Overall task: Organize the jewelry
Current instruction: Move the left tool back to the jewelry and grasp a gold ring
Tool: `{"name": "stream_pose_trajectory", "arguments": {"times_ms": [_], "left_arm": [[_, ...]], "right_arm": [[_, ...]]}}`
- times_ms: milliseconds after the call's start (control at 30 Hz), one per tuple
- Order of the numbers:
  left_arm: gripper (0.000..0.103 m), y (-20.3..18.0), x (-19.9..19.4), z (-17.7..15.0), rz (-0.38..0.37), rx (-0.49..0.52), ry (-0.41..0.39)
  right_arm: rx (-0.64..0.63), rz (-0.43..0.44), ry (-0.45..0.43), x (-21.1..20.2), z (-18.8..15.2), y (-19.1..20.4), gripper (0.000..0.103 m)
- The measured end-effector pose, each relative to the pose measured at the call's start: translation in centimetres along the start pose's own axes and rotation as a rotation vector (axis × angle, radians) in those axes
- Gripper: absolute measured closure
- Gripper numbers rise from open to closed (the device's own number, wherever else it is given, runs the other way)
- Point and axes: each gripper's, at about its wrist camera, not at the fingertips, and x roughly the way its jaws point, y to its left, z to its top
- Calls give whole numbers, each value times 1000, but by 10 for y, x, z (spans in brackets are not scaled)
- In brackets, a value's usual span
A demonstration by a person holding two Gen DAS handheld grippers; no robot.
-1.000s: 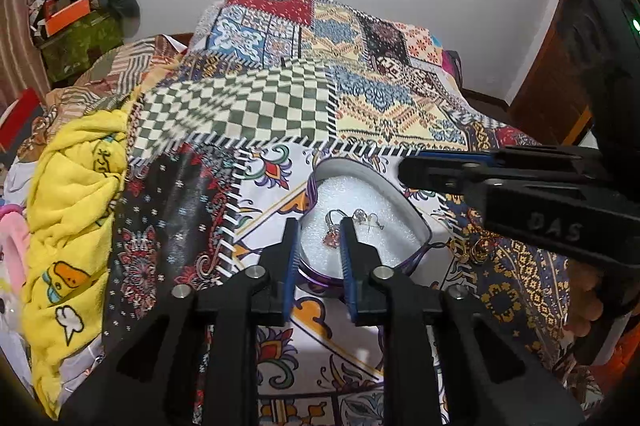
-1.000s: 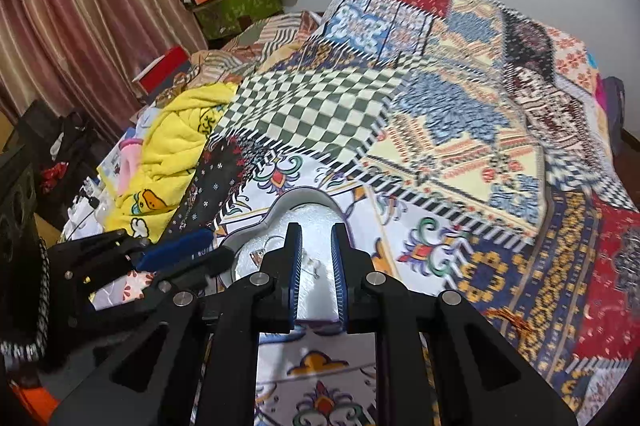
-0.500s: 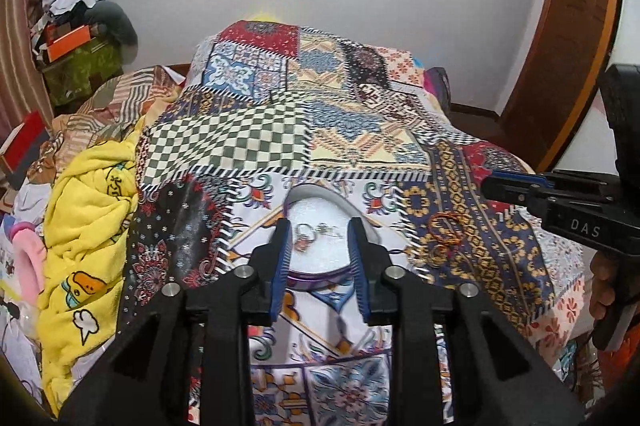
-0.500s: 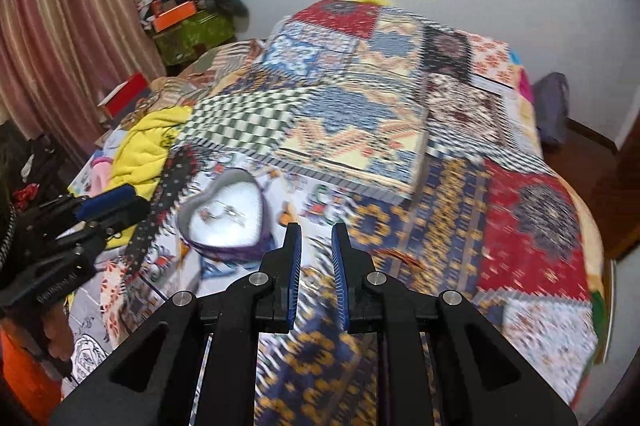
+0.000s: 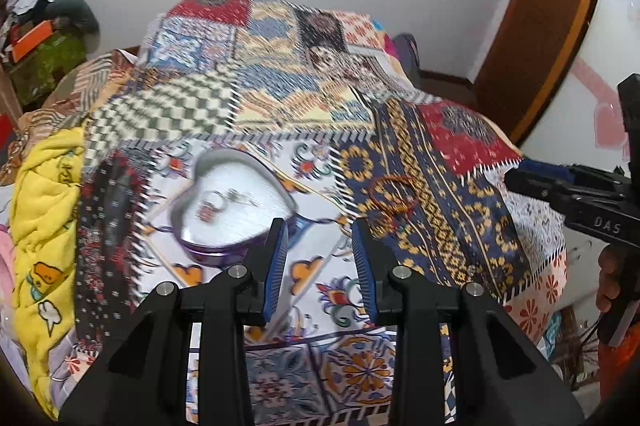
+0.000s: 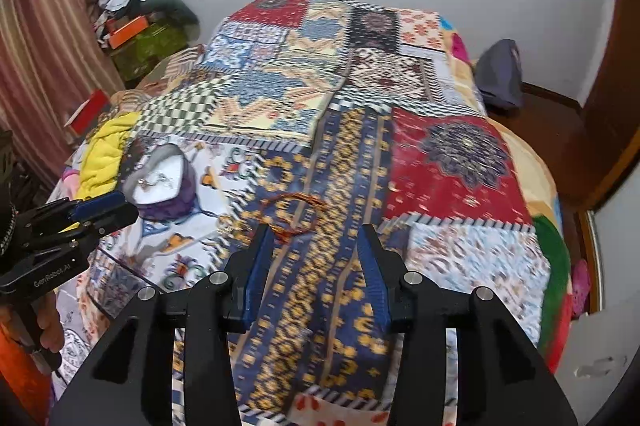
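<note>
Both grippers have spread wide and empty — left [image 5: 319, 258] beside the heart-shaped tin [image 5: 230, 204], right [image 6: 316, 258] just short of a thin orange bangle [image 6: 294, 216] on the patchwork quilt [image 6: 452, 162].

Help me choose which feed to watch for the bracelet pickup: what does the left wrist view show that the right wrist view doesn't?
Only the left wrist view shows the right gripper from the side, at its right edge. Only the right wrist view shows the left gripper near the box, plus a dark bag beyond the bed. Both show the heart-shaped box with small jewelry inside, the orange bracelet loose on the patchwork bedspread, the yellow blanket, and each camera's own jaws standing open and empty.
</note>
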Motion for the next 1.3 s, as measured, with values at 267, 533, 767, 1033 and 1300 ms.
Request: {"name": "stream_pose_trajectory", "arguments": {"times_ms": [267, 533, 767, 1033, 1300], "left_arm": [[71, -12, 39, -10, -29, 9, 107], [71, -19, 70, -15, -52, 30, 176], [71, -24, 89, -11, -42, 49, 179], [91, -23, 102, -6, -26, 46, 159], [98, -22, 97, -8, -27, 52, 147]], "right_arm": [[36, 0, 26, 2, -21, -20, 63], [42, 45, 48, 17, -26, -22, 63], [25, 97, 72, 37, -25, -12, 63], [15, 145, 98, 53, -24, -2, 63], [21, 196, 143, 65, -28, 6, 63]]}}
